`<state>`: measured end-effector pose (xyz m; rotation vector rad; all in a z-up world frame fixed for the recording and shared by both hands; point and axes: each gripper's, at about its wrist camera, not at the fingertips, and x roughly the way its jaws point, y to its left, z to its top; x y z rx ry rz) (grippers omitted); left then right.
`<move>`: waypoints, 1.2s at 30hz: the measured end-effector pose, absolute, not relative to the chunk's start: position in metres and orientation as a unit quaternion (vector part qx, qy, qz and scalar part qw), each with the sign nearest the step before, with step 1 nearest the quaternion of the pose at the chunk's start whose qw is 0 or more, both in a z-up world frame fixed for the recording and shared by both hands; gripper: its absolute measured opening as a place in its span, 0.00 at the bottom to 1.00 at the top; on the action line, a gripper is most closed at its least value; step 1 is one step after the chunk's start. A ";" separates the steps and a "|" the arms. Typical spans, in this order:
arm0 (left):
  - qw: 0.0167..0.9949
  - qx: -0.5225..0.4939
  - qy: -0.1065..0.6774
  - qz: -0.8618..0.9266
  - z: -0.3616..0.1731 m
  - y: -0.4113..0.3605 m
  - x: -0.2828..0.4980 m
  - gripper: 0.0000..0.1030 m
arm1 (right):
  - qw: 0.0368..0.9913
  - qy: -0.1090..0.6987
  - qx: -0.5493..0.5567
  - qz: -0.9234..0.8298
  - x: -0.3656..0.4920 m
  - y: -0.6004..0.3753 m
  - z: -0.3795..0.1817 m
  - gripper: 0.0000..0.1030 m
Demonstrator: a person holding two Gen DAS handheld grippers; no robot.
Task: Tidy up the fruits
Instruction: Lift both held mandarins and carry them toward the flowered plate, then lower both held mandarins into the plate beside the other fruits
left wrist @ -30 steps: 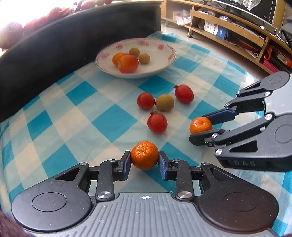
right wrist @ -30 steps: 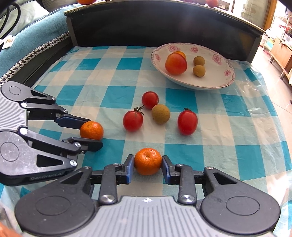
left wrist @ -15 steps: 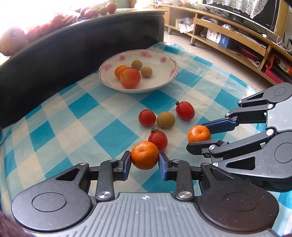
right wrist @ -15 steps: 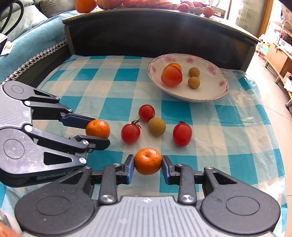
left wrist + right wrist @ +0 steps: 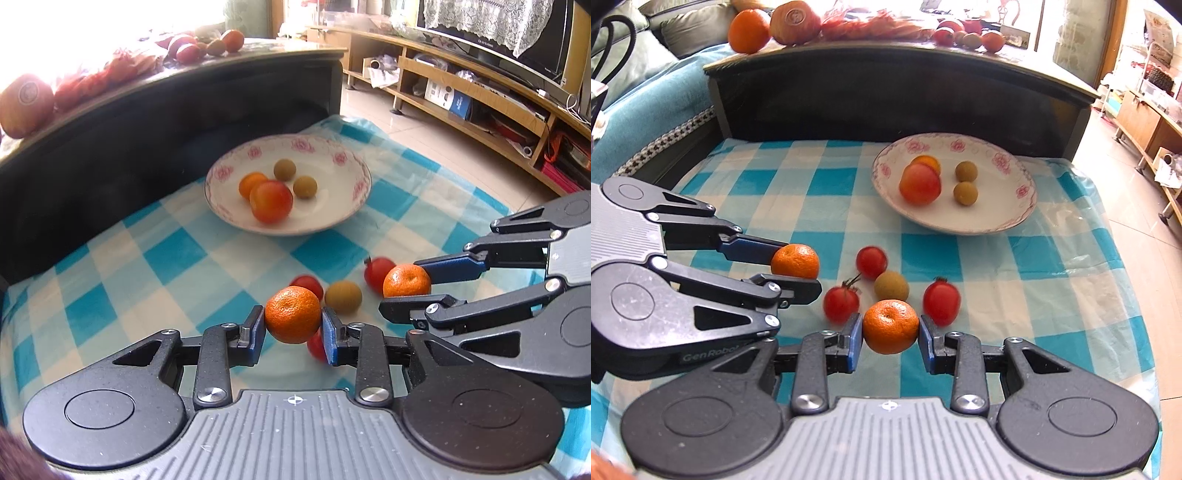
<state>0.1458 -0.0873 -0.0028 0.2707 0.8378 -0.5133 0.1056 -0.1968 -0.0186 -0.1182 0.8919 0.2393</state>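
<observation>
The checked blue-and-white cloth (image 5: pixel 798 177) covers the table, with the dark headboard (image 5: pixel 886 96) running across at twelve o'clock. The flowered white bowl (image 5: pixel 1008 218) sits at about one o'clock in the right wrist view and holds a large red-orange fruit (image 5: pixel 919 184), an orange behind it and two small brown fruits. The left gripper (image 5: pixel 293 328) is clenched on a mandarin (image 5: pixel 293 315), held clear of the cloth. The right gripper (image 5: pixel 890 338) grasps a second mandarin (image 5: pixel 891 326) the same way. Loose on the cloth between grippers and bowl lie three tomatoes (image 5: pixel 841 303) and one brown longan (image 5: pixel 891 285), close together, at twelve o'clock from the right gripper.
</observation>
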 end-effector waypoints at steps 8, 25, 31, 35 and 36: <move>0.881 0.120 0.389 -0.240 0.006 -0.097 0.165 0.38 | 0.903 0.417 -0.045 0.094 0.123 -0.207 -0.011 0.35; 0.890 0.116 0.380 -0.226 0.010 -0.110 0.196 0.37 | 0.913 0.402 -0.036 0.065 0.153 -0.221 -0.003 0.35; 0.890 0.115 0.382 -0.222 0.007 -0.114 0.208 0.37 | 0.914 0.399 -0.039 0.059 0.168 -0.223 -0.003 0.35; 0.890 0.113 0.383 -0.219 0.005 -0.117 0.215 0.37 | 0.914 0.399 -0.040 0.057 0.176 -0.225 -0.005 0.35; 0.890 0.113 0.383 -0.218 0.005 -0.117 0.217 0.37 | 0.914 0.399 -0.041 0.056 0.178 -0.226 -0.006 0.35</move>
